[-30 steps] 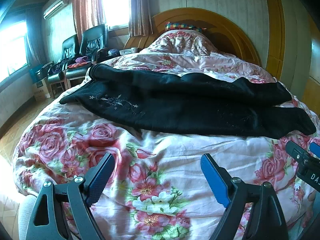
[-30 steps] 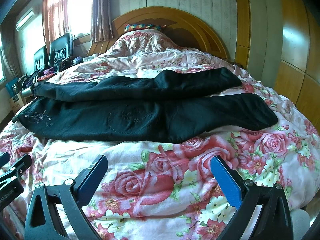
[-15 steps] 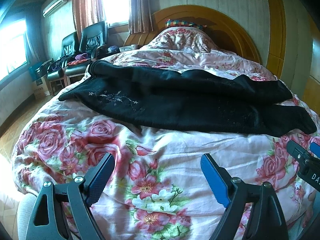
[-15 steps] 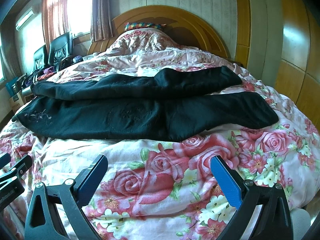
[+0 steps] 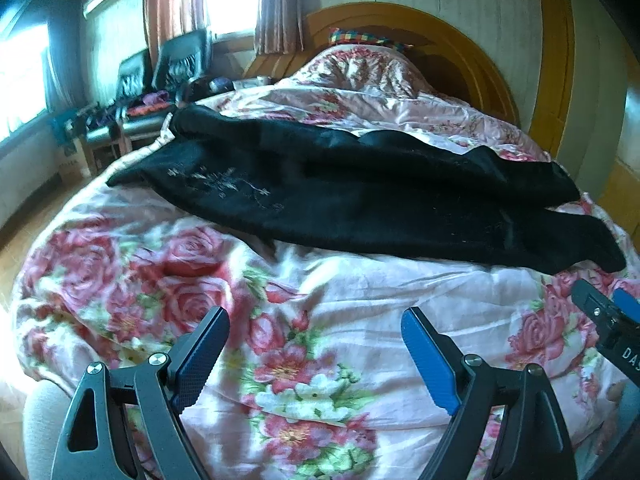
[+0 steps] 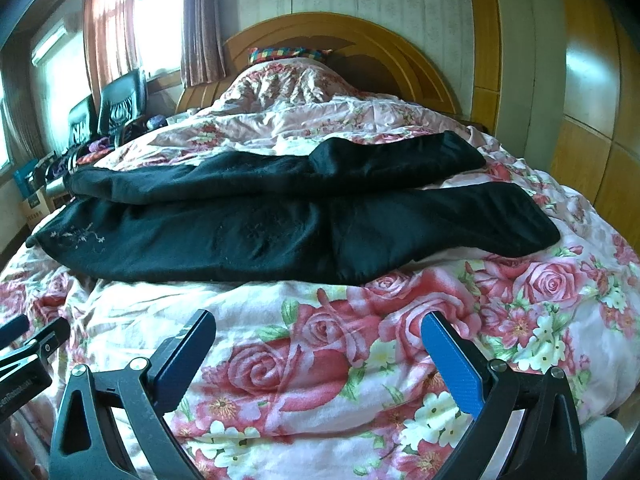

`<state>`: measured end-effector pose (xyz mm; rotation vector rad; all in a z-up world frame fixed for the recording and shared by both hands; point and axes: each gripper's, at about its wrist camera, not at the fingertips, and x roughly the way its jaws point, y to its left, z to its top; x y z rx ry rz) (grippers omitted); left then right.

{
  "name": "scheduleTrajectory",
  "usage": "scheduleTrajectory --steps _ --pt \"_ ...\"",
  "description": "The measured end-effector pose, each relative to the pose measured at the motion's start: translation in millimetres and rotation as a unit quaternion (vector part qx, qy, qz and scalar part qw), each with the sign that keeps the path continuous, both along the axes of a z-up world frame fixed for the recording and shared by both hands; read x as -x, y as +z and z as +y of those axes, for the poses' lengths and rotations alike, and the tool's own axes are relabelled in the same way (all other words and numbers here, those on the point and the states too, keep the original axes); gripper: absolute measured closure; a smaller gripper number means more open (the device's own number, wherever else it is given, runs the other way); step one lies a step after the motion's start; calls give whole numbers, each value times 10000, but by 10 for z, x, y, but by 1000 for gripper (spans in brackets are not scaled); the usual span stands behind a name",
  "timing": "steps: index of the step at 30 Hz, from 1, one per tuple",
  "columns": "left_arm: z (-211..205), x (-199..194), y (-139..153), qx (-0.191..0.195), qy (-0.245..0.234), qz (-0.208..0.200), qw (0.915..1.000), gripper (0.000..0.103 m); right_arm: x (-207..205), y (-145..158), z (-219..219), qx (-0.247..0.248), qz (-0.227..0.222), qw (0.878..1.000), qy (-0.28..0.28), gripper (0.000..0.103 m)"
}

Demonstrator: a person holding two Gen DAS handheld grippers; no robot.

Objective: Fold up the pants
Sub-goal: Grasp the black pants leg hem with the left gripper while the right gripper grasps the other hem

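Black pants (image 5: 360,204) lie spread across the floral quilt (image 5: 304,308), waist to the left with pale embroidery, legs running right. They also show in the right wrist view (image 6: 280,224), the two legs apart at the right end. My left gripper (image 5: 316,340) is open and empty, above the quilt short of the pants' near edge. My right gripper (image 6: 320,344) is open and empty, likewise short of the near edge. The right gripper's tip (image 5: 608,320) shows at the left wrist view's right edge.
A wooden headboard (image 6: 360,40) and a quilt-covered pillow mound (image 6: 292,84) are at the far end. Black chairs (image 5: 168,72) with clutter stand left of the bed by the windows. Wooden wardrobe panels (image 6: 592,140) are on the right.
Both grippers have moved slightly forward toward the pants; the left view has tilted a little. Both stay open. The pants have not moved.
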<state>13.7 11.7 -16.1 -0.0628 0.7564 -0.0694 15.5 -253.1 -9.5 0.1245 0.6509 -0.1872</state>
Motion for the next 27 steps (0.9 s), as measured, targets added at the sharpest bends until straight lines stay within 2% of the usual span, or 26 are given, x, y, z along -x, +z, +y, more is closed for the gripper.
scheduleTrajectory --steps 5,7,9,12,13,14,17,19,22,25,27 --pt "46 -45 -64 -33 -22 154 9999 14 -37 -54 -118 -504 -105 9986 90 0" --pt "60 -70 -93 -60 -82 215 9997 14 -77 -114 -180 -719 48 9974 52 0" --pt "110 -91 -147 149 -223 288 9992 14 -120 -168 -248 -818 212 9964 -24 0" --pt "253 -123 -266 1019 -415 459 9929 14 -161 -209 -318 -729 331 9968 -89 0" --pt "291 -149 -302 1164 -398 585 9907 14 -174 -217 -350 -750 347 9965 -94 0" --pt "317 -175 -334 1300 -377 672 9885 14 -187 -225 -383 -815 367 9959 -97 0" --pt "382 -206 -362 1317 -338 681 9884 19 -241 -281 -537 -1324 434 9902 -54 0" --pt "445 -230 -349 1396 -281 670 9875 22 -264 -335 -664 -1780 393 9832 -38 0" --pt "624 -296 -330 1730 -68 660 9827 23 -302 -386 -860 -2240 191 9744 -60 1" --pt "857 -411 -316 1950 386 577 9783 23 -376 -416 -1051 -2580 34 9661 -70 10" --pt "1031 -476 -290 2032 669 390 9761 23 -456 -471 -1175 -2856 0 9583 -103 19"
